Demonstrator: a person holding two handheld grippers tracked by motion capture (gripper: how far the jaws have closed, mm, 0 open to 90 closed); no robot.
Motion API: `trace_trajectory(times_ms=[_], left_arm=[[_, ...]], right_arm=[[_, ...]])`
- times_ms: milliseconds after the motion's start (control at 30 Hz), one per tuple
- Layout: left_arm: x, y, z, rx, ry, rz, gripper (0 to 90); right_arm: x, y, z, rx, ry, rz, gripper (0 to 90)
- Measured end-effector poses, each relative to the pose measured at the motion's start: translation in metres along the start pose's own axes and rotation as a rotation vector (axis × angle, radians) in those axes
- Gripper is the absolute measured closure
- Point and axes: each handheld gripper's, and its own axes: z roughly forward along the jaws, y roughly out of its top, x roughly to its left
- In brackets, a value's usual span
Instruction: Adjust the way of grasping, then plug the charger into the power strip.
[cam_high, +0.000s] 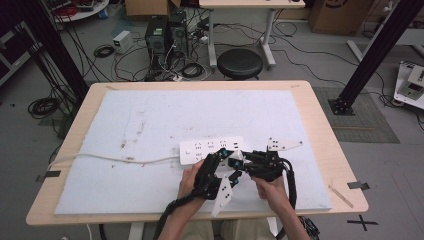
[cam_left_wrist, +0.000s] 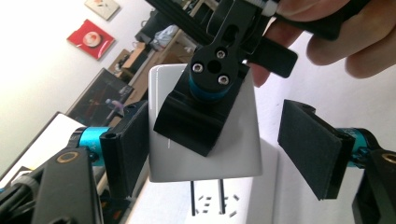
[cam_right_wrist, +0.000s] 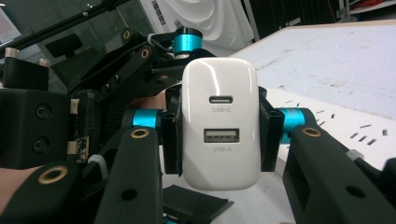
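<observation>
Charger (cam_right_wrist: 219, 123) sat mid-frame in right gripper (cam_right_wrist: 219, 135), clamped on both sides. Left gripper (cam_left_wrist: 219, 154) had jaws spread, pads off it. Prongs hung above power strip (cam_high: 212, 149) sockets; handover looked done, plugging in remained.

**My two grippers**

My left gripper (cam_high: 223, 161) and right gripper (cam_high: 239, 161) are black, with cyan collars, brass-ringed pivots and silver screws. My pads (cam_left_wrist: 312, 145) are flat and matte. Each carries a pale three-cornered plate (cam_high: 283, 145) and a black cable (cam_high: 291, 185).
</observation>
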Motion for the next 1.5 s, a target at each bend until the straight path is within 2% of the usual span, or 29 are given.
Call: trace_trajectory(times_ms=[67, 233, 300, 367, 433, 533, 667, 700, 733, 767, 800, 833, 900, 933, 1067, 1167, 1200, 1233, 1267, 1300, 1333, 1400, 1433, 1500], left_arm=[[0.001, 0.000, 0.000, 0.003, 0.006, -0.017, 22.5], [0.006, 0.000, -0.005, -0.001, 0.012, -0.046, 21.5], [0.008, 0.000, -0.009, 0.002, 0.008, -0.056, 21.5], [0.011, -0.001, -0.014, 0.013, 0.022, -0.065, 21.5], [0.015, -0.002, -0.020, 0.024, 0.028, -0.090, 21.5], [0.024, -0.004, -0.030, 0.020, 0.022, -0.163, 21.5], [0.038, -0.007, -0.044, 0.026, 0.036, -0.264, 21.5], [0.038, -0.007, -0.044, 0.026, 0.036, -0.264, 21.5], [0.045, -0.010, -0.051, 0.025, 0.034, -0.316, 21.5], [0.045, -0.010, -0.051, 0.025, 0.034, -0.316, 21.5], [0.052, -0.015, -0.058, 0.030, 0.034, -0.374, 21.5], [0.055, -0.018, -0.061, 0.031, 0.038, -0.401, 21.5], [0.055, -0.018, -0.061, 0.031, 0.038, -0.401, 21.5], [0.063, -0.027, -0.070, 0.033, 0.044, -0.496, 21.5], [0.073, -0.042, -0.084, 0.058, 0.071, -0.596, 21.5], [0.073, -0.042, -0.084, 0.058, 0.071, -0.596, 21.6], [0.083, -0.058, -0.098, 0.082, 0.115, -0.689, 21.6], [0.084, -0.063, -0.101, 0.087, 0.132, -0.715, 22.1], [0.084, -0.063, -0.101, 0.087, 0.132, -0.715, 22.3], [0.087, -0.071, -0.109, 0.112, 0.160, -0.753, 22.3], [0.088, -0.075, -0.113, 0.118, 0.174, -0.773, 22.4], [0.088, -0.075, -0.113, 0.118, 0.174, -0.773, 22.4], [0.090, -0.085, -0.122, 0.138, 0.196, -0.820, 22.4], [0.091, -0.089, -0.125, 0.154, 0.202, -0.832, 22.4]], right_arm=[[0.000, 0.000, -0.001, 0.003, -0.003, 0.002, 63.1], [0.001, 0.000, -0.004, 0.003, -0.022, -0.006, 63.1], [0.000, 0.000, -0.006, -0.004, -0.027, -0.011, 63.1], [0.000, 0.001, -0.008, -0.005, -0.037, -0.010, 63.1], [0.000, 0.001, -0.010, -0.004, -0.052, -0.013, 63.1], [0.000, 0.001, -0.013, -0.002, -0.077, -0.021, 63.1], [0.001, 0.001, -0.016, 0.011, -0.130, -0.050, 63.1], [0.001, 0.001, -0.016, 0.011, -0.130, -0.050, 63.1], [0.001, 0.001, -0.017, 0.014, -0.138, -0.063, 63.1], [0.001, 0.001, -0.017, 0.014, -0.138, -0.063, 63.1], [0.001, 0.000, -0.018, 0.022, -0.160, -0.077, 63.1], [0.001, 0.000, -0.019, 0.020, -0.163, -0.082, 63.1], [0.001, 0.001, -0.020, 0.020, -0.171, -0.091, 63.1], [0.002, 0.001, -0.021, 0.015, -0.178, -0.099, 63.1], [0.002, 0.001, -0.025, 0.002, -0.190, -0.120, 63.1], [0.003, 0.001, -0.026, 0.000, -0.195, -0.114, 63.1], [0.003, 0.001, -0.026, 0.000, -0.195, -0.114, 63.1], [0.002, 0.001, -0.030, 0.004, -0.210, -0.129, 63.1], [0.002, 0.001, -0.030, 0.004, -0.210, -0.129, 63.1], [0.002, 0.001, -0.031, 0.006, -0.212, -0.127, 63.1], [0.003, 0.001, -0.035, 0.008, -0.217, -0.124, 63.1], [0.003, 0.001, -0.036, 0.006, -0.214, -0.129, 63.1], [0.003, 0.001, -0.036, 0.006, -0.214, -0.129, 63.1], [0.000, 0.005, -0.040, 0.029, -0.217, -0.140, 63.1]])
